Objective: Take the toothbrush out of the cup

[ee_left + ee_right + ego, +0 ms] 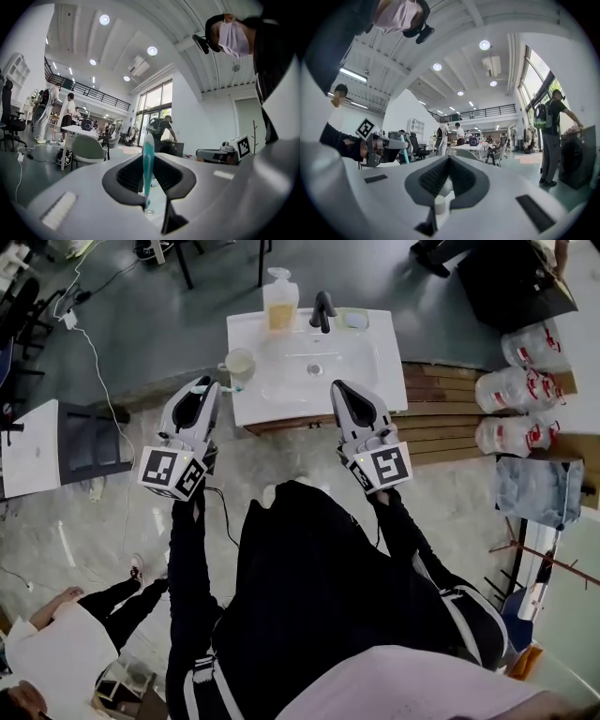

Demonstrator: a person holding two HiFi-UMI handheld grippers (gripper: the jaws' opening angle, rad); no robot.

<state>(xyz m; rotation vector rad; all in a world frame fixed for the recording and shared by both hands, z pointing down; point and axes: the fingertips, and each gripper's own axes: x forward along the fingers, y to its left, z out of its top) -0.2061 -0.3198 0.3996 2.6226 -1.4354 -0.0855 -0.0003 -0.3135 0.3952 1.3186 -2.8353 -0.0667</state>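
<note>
toothbrush (pixel 148 176), teal with white, clamped in left hand-held gripper (pixel 149 157); right hand-held gripper (pixel 449 160) closed.

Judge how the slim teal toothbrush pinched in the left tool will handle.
The slim teal toothbrush is probably light and fairly stiff, being thin and straight. Pinched at one narrow spot by the left tool, it could pivot or slip.

Toothbrush (pixel 237 387) mostly hidden from above.

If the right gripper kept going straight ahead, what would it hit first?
Nothing nearby, it seems. The right gripper points level above the sink, with open room ahead. First in line looks like a far-off white table, though depth is unclear.
</note>
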